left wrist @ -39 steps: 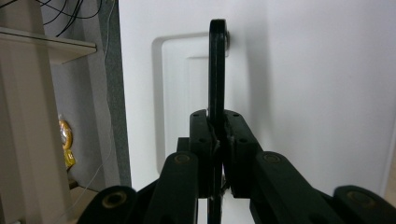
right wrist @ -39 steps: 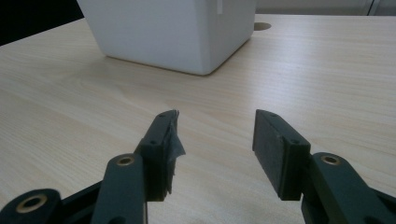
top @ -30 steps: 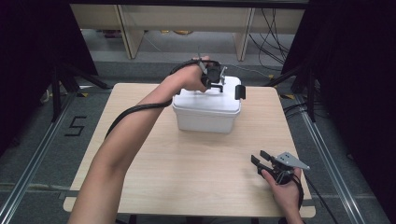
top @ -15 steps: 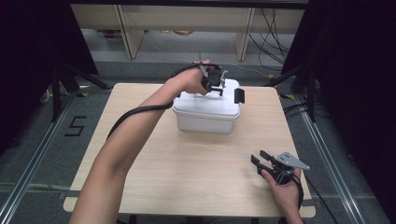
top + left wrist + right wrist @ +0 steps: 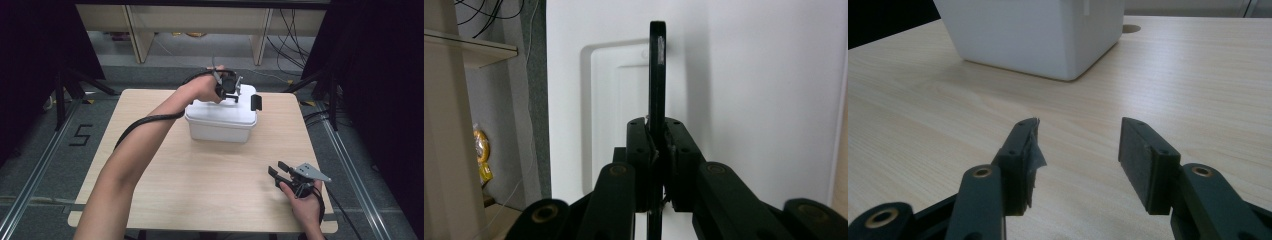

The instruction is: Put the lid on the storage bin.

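A white lidded box [image 5: 220, 122] stands on the far middle of the wooden table [image 5: 200, 180]. My left gripper [image 5: 228, 86] reaches over its lid and is shut on a thin black handle [image 5: 657, 60], seen edge-on between the jaws against the white lid [image 5: 749, 75]. A black latch [image 5: 256, 102] sticks out at the box's right end. My right gripper [image 5: 278, 169] rests low near the table's front right corner, open with nothing between its fingers [image 5: 1027, 150]. In the right gripper view the box [image 5: 1033, 35] stands some way ahead of the right gripper [image 5: 1079, 137].
Wooden shelving [image 5: 200, 25] and loose cables [image 5: 290, 30] lie on the floor behind the table. Black curtains hang on both sides. A floor marking "5" [image 5: 80, 135] is left of the table.
My left gripper has shifted slightly toward the near side with the handle in it, and the black latch sits a little lower. The right gripper has stayed put.
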`<state>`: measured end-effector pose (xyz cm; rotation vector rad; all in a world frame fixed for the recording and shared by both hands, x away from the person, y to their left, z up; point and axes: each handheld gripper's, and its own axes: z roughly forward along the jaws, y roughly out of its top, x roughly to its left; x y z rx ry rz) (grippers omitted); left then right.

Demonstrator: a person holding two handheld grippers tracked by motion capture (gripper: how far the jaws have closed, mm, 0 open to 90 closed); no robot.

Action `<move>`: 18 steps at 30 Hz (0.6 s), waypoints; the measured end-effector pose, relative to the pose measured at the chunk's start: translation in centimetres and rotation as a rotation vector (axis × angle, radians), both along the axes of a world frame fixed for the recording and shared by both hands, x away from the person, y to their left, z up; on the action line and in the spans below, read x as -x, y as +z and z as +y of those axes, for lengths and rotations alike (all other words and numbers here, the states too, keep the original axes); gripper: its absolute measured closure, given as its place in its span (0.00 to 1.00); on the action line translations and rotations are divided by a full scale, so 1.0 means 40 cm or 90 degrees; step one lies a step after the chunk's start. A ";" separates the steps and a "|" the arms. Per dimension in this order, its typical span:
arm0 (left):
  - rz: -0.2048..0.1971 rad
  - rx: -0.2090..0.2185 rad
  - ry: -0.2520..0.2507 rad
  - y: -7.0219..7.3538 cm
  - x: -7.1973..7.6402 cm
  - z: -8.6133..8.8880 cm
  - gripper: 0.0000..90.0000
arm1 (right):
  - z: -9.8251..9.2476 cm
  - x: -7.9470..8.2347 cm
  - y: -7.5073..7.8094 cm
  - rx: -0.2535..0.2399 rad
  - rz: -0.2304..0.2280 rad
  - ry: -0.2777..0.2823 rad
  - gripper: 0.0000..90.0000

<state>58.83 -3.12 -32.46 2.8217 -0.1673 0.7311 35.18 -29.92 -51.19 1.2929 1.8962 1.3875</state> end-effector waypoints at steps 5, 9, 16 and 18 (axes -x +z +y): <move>0.006 0.023 0.024 -0.007 -0.003 0.024 0.76 | -0.002 -0.007 -0.006 0.003 -0.016 0.003 0.56; 0.007 0.030 0.026 -0.005 0.004 0.043 0.69 | -0.003 -0.006 -0.003 0.011 -0.010 0.003 0.56; 0.005 0.026 0.024 0.003 0.012 0.067 0.85 | 0.004 -0.007 -0.004 0.003 -0.013 0.012 0.56; 0.001 0.029 0.023 0.001 0.011 0.069 0.90 | 0.003 -0.004 -0.002 0.009 -0.004 0.006 0.56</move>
